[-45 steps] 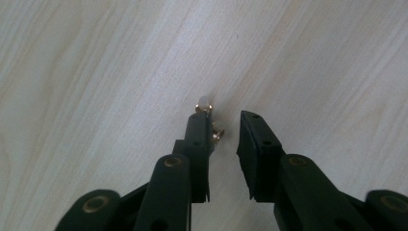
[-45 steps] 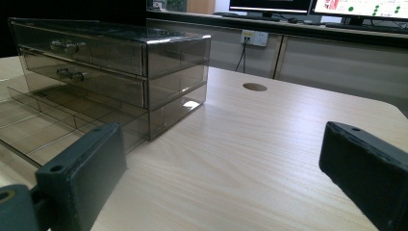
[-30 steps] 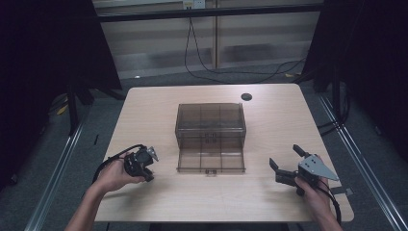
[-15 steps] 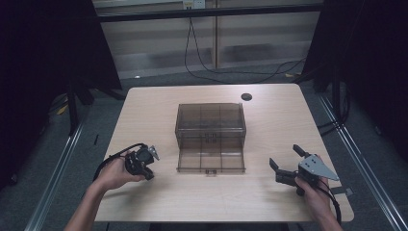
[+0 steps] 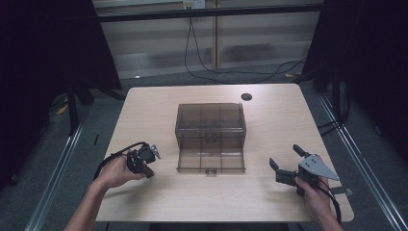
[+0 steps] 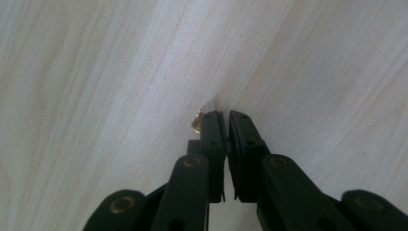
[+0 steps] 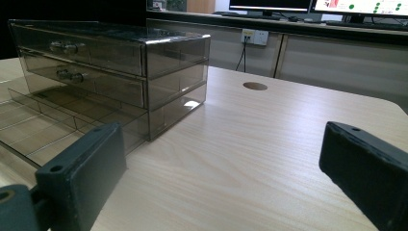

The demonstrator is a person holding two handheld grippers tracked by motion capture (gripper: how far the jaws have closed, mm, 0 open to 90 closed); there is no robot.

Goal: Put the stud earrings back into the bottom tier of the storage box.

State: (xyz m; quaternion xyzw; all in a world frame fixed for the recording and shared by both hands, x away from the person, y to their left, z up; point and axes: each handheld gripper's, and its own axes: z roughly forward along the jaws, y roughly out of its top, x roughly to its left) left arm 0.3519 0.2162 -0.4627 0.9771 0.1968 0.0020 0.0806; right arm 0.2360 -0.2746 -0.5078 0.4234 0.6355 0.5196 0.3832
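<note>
The small brass-coloured piece lies on the pale wood table, pinned at the tips of the left gripper. That gripper's jaws have just been closing and now stand nearly pressed together, with the little piece showing beside the tip of one jaw; what it is exactly is too small to tell. From the high view the left gripper sits near the table's front left, in a hand resting on the surface, with its black cable looping behind.

The right gripper rests toward the front right corner, held in the other hand, its jaws spread wide with nothing between them. Its own view looks level across the wood grain between the two dark pads.

In the middle of the table stands a smoky transparent drawer cabinet. Its bottom drawer is pulled out toward the person and shows dividers inside; the two drawers above are pushed in, each with a small knob. A round dark hole sits in the tabletop near the far edge, right of centre.

The room around is dim. Dark curtains hang at both sides, a cable trails down the pale wall panel behind, and grey floor with metal rails runs along each side of the table. In the right gripper view, monitors glow on a counter at the back.
</note>
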